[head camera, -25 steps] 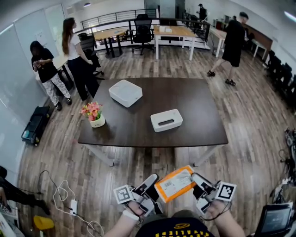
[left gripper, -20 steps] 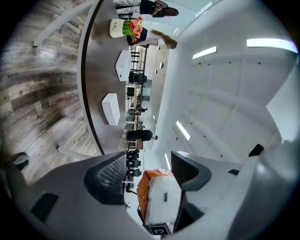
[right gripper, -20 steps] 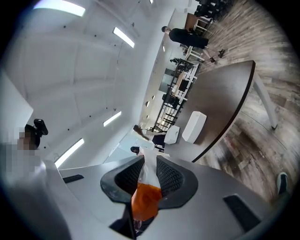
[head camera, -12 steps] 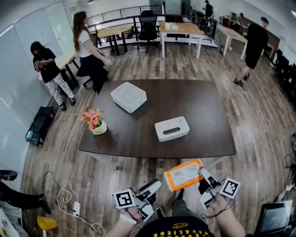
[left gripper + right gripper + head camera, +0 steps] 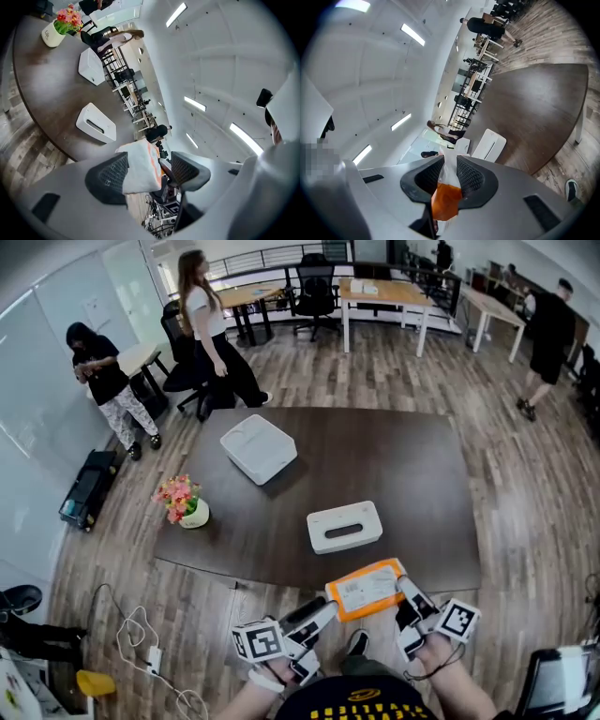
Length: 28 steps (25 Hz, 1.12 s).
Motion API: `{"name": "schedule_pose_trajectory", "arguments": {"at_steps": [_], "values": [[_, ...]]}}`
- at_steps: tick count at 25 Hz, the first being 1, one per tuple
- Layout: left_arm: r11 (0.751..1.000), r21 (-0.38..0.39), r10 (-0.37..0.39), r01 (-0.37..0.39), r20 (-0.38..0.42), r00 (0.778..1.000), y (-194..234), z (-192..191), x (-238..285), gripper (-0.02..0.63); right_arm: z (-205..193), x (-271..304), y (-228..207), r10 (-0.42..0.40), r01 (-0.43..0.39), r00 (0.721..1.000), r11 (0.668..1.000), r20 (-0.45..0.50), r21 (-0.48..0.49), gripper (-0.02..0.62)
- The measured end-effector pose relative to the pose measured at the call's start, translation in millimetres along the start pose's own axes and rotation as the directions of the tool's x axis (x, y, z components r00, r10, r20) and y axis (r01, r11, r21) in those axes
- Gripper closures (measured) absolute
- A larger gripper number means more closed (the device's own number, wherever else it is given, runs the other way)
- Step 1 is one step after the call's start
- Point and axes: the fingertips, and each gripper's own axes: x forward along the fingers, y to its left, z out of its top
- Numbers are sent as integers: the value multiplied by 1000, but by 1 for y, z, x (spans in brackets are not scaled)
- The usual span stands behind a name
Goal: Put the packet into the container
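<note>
An orange packet point(image 5: 366, 588) with a white label hangs in the air just short of the table's near edge. My right gripper point(image 5: 404, 590) is shut on its right end; in the right gripper view both pads press the packet point(image 5: 446, 197). My left gripper point(image 5: 322, 607) sits at the packet's left corner with its jaws open. In the left gripper view the packet point(image 5: 139, 166) lies against one pad, with a gap to the other. A white container point(image 5: 344, 526) with a slot in its lid stands on the dark table point(image 5: 412, 465), just beyond the packet.
A larger white lidded box point(image 5: 259, 448) sits at the table's far left, and a flower pot point(image 5: 185, 504) near its left edge. Several people stand or walk on the wood floor behind. Cables and a power strip point(image 5: 150, 659) lie on the floor at my left.
Both grippers and the packet have come closer to the table's near edge. The table has swung slightly in view, and people in the background have walked on.
</note>
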Motion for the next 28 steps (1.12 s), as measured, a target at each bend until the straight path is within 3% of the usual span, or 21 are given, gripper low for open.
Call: {"name": "schedule_pose_trajectory", "arguments": {"at_steps": [7, 11, 14, 17, 21, 24, 28], "values": [[993, 49, 107, -107, 5, 994, 13, 13, 44, 321, 25, 27, -10, 36, -36, 997, 999, -75, -1, 506], [981, 36, 189, -191, 54, 980, 34, 24, 51, 451, 30, 40, -20, 52, -52, 988, 999, -142, 0, 506], [971, 44, 232, -235, 67, 970, 44, 39, 54, 474, 26, 52, -20, 58, -61, 977, 998, -203, -7, 506], [960, 74, 266, -271, 72, 961, 55, 54, 59, 480, 15, 62, -31, 12, -26, 956, 999, -293, -44, 506], [955, 80, 282, -287, 67, 957, 72, 72, 65, 483, 5, 74, -52, -105, 27, 912, 980, -397, -198, 507], [956, 69, 281, -284, 58, 958, 81, 83, 75, 483, 12, 90, -58, -144, 28, 901, 960, -409, -278, 512], [956, 48, 287, -289, 46, 957, 98, 98, 89, 483, 20, 114, -75, -189, 66, 894, 952, -406, -298, 517]]}}
